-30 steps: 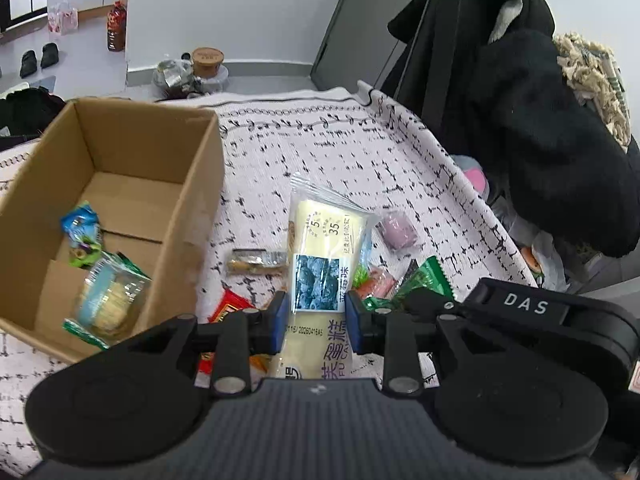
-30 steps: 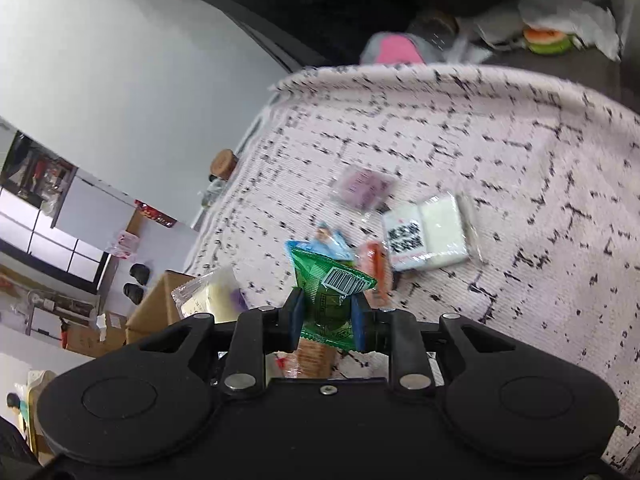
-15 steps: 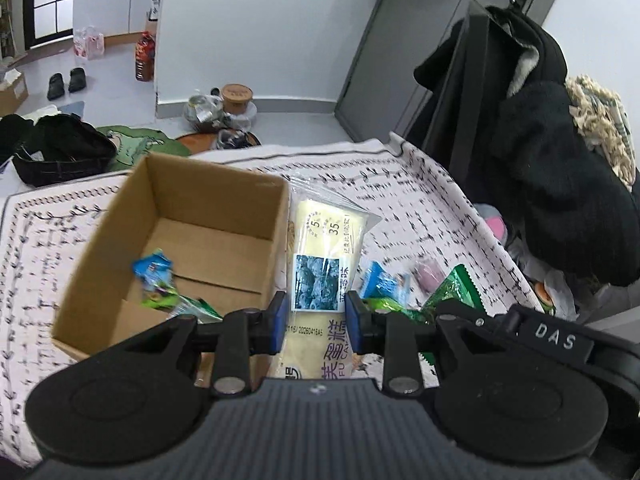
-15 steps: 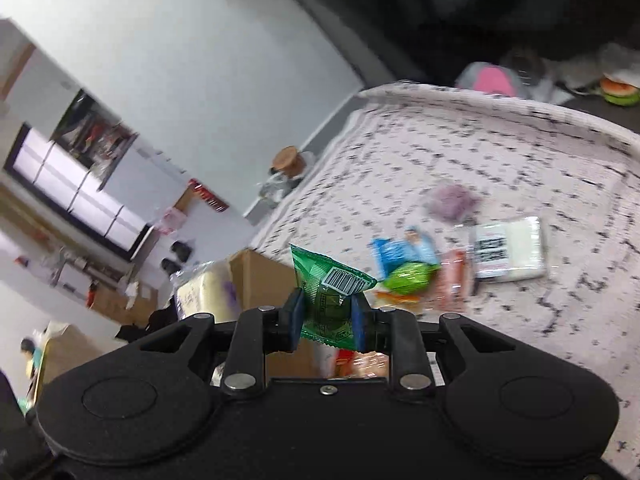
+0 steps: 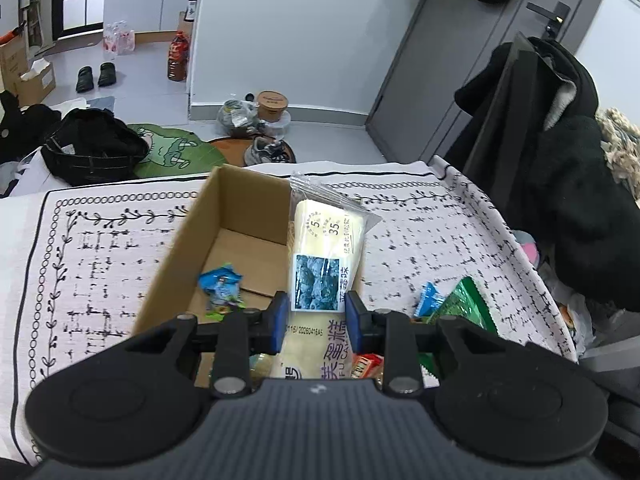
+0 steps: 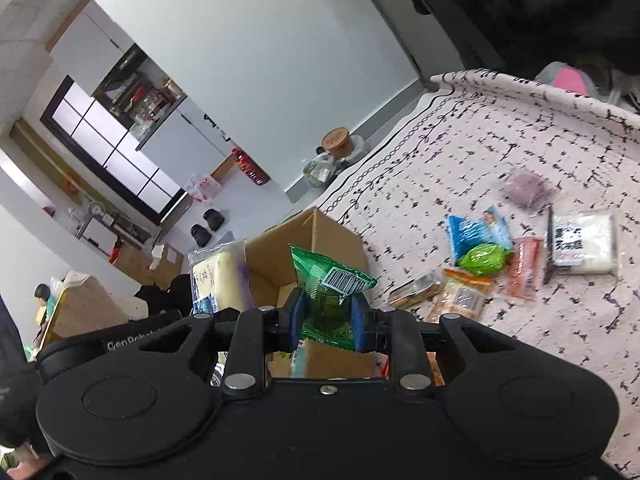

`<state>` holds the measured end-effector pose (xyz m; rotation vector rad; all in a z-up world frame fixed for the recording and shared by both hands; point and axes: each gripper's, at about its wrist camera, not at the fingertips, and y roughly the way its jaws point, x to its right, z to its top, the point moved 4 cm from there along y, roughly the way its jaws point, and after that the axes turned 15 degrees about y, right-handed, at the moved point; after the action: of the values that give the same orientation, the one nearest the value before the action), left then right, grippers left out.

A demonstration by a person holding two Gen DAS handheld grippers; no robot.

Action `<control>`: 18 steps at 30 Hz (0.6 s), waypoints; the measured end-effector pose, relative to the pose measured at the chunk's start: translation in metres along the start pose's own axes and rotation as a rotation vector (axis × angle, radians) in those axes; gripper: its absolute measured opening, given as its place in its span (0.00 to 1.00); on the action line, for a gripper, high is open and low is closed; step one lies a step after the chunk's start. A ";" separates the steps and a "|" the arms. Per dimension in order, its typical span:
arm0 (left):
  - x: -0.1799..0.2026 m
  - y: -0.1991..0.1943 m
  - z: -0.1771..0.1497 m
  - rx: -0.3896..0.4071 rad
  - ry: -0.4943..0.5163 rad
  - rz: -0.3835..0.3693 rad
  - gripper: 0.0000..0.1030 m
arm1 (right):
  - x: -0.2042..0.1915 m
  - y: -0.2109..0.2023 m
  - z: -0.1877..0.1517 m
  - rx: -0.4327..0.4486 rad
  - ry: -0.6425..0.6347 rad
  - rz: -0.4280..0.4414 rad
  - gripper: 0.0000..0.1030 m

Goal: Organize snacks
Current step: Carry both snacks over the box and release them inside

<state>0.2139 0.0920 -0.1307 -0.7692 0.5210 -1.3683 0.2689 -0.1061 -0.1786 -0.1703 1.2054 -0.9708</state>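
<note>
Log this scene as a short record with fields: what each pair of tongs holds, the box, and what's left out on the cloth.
left tongs: shut on pale yellow clear-wrapped cake packet
right tongs: shut on green foil snack packet
open brown cardboard box: holds a blue wrapped snack
white black-patterned tablecloth: several loose snacks, among them a white packet with QR label

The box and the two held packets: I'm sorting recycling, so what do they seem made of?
The box looks like plain brown corrugated cardboard, matte. The pale yellow packet seems to be clear glossy plastic film, with a transparent crimped top edge and a printed label. The green packet looks like shiny printed plastic or foil film; which one is unclear.
</note>
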 end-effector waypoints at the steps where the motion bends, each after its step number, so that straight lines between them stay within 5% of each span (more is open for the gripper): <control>1: -0.004 0.001 0.000 0.001 -0.005 0.003 0.28 | 0.000 0.003 0.000 -0.003 -0.001 0.001 0.23; 13: -0.052 0.020 -0.005 -0.047 -0.029 0.088 0.31 | -0.021 0.023 -0.020 -0.057 -0.017 0.038 0.24; 18: -0.060 0.023 -0.011 -0.068 -0.045 0.068 0.34 | -0.028 0.030 -0.027 -0.084 -0.021 0.054 0.25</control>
<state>0.2124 0.1493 -0.1611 -0.8287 0.5556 -1.2727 0.2615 -0.0586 -0.1874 -0.2133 1.2262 -0.8705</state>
